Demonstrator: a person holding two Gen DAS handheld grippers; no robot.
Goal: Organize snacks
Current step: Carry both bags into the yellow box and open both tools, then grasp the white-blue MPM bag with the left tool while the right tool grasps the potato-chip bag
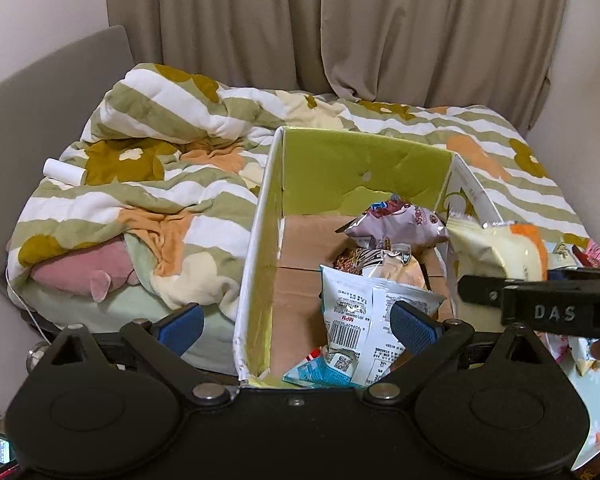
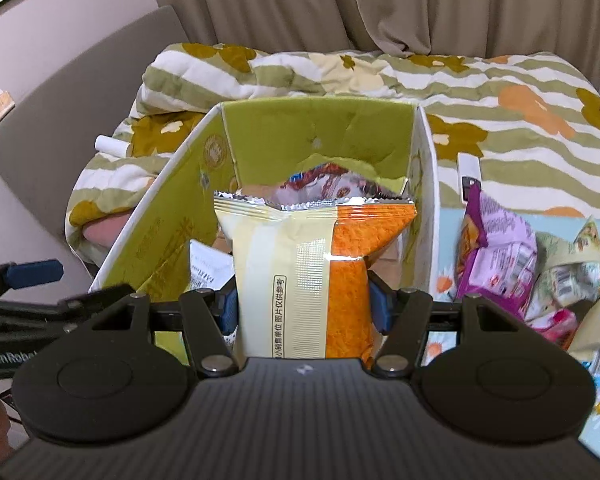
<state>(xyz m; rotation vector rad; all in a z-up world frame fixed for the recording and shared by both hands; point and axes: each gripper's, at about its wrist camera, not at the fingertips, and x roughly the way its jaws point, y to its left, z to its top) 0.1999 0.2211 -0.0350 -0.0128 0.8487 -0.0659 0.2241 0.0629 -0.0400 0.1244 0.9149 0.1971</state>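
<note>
Snack packet point(image 2: 300, 280) pinched between right fingers point(image 2: 378, 304); left fingers point(image 1: 414, 326) spread.

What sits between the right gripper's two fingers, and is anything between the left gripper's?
In the right wrist view the right gripper clamps a cream-and-orange snack packet. In the left wrist view the left gripper is open, holding nothing.

One box point(image 2: 430, 200), perhaps ten packets point(image 2: 300, 280).
</note>
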